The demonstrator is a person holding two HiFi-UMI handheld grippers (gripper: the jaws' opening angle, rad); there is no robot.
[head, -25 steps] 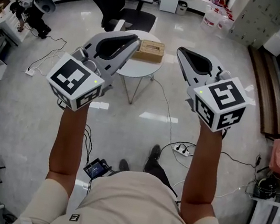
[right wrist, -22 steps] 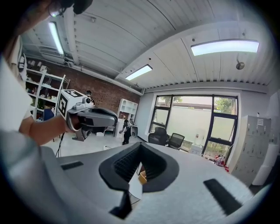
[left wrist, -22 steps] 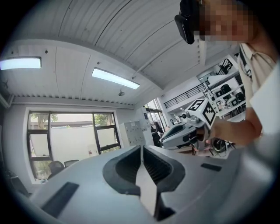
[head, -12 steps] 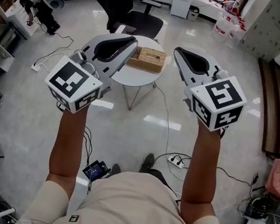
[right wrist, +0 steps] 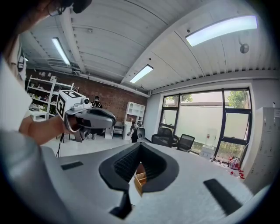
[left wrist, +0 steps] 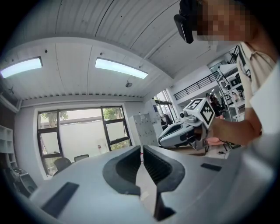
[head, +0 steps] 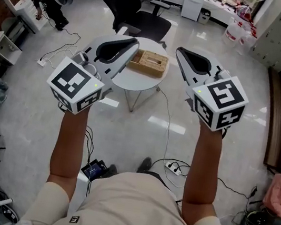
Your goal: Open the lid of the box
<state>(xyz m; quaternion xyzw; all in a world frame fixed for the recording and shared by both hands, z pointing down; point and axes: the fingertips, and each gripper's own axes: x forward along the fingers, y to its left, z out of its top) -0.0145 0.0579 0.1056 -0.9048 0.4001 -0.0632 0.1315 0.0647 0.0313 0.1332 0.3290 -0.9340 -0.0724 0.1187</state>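
Upper centre of the head view, the tan box (head: 148,62) sits on a small round white table (head: 135,80), lid down, nothing touching it. The left gripper (head: 134,43) points in from the left, and its tips show just beside the box's left end. The right gripper (head: 180,51) hangs off the table's right side, near the box but apart from it. Both pairs of jaws are pressed together with nothing held; each gripper view shows the pads meeting, and the right one catches a sliver of the box beyond them, low in the gap. That box looks woven or wooden: probably light, stiff, rough enough to give good bite. Being light, it may skid on the smooth tabletop, so one gripper would best steady the body while the other pinches the lid's front edge, and first the jaws must part
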